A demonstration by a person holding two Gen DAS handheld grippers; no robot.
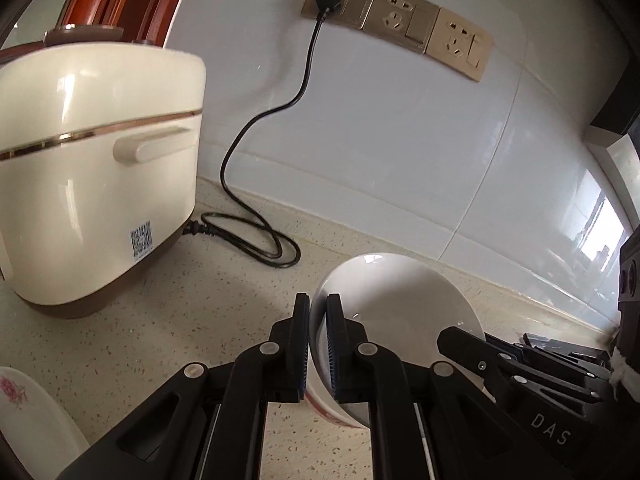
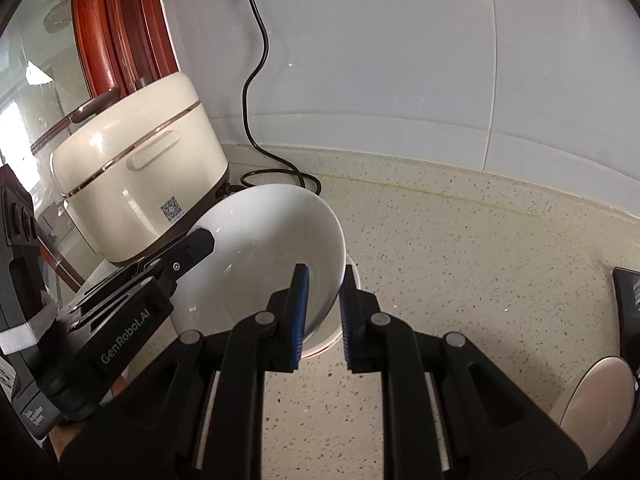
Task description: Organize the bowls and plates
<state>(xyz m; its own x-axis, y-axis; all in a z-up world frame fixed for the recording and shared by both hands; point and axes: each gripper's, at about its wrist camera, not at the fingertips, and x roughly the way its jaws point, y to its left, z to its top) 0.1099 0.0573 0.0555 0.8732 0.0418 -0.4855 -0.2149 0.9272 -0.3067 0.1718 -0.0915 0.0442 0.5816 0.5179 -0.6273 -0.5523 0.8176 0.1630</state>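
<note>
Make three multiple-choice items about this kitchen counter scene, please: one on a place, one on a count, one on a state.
1. Where does the rice cooker stand relative to the white bowl, as seen in the left wrist view?
A. To its left
B. To its right
C. Inside it

2. How many wall socket plates show in the left wrist view?
A. One
B. Three
C. Five

3. How is the white bowl held?
A. It lies free on the counter
B. Only the left tool grips it
C. Both tools pinch its rim, the right tool on the other side

Key: 1 A, the cooker fills the left side; 2 B, three gold plates sit in a row; 3 C, each tool clamps the rim.
</note>
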